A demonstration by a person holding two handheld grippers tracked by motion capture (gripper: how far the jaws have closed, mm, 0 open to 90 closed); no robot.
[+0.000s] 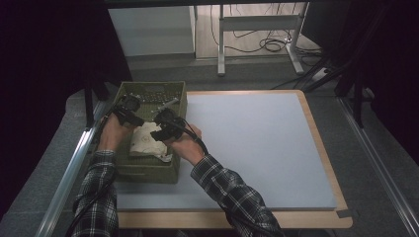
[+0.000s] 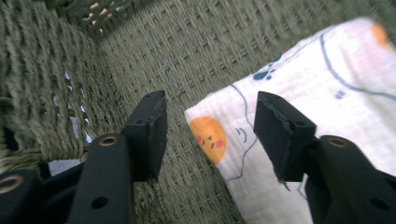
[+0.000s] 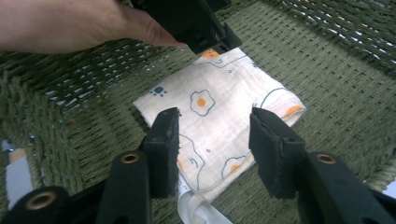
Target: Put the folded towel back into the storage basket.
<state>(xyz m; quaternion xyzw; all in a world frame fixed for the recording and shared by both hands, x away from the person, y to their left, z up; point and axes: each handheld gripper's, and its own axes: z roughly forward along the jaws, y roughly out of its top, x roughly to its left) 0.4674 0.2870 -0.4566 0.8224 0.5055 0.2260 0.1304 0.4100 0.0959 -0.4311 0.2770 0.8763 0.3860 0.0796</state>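
Cream folded cloth (image 3: 219, 112) lies flat on the floor of the woven basket (image 1: 148, 170), toward six o'clock, seemingly released; both the left gripper (image 2: 210, 128) and right gripper (image 3: 215, 140) stand half-open around nothing, so lift straight up without snagging it.

Surface: wooden-edged top (image 1: 323, 148) covered by a pale blue-grey mat (image 1: 257, 143).
Floor: grey carpet (image 1: 356, 163) around the surface; lighter wood-toned flooring (image 1: 247, 44) farther back.
Rails: aluminium rails along the left (image 1: 66, 182) and right (image 1: 380, 168) sides.
Furniture: white metal table frame (image 1: 257, 24) at the far end; white panel (image 1: 150, 29) beside it.
Cables: black leads (image 1: 272, 44) coiled on the far floor.
Light: dim, both sides of the room in darkness.
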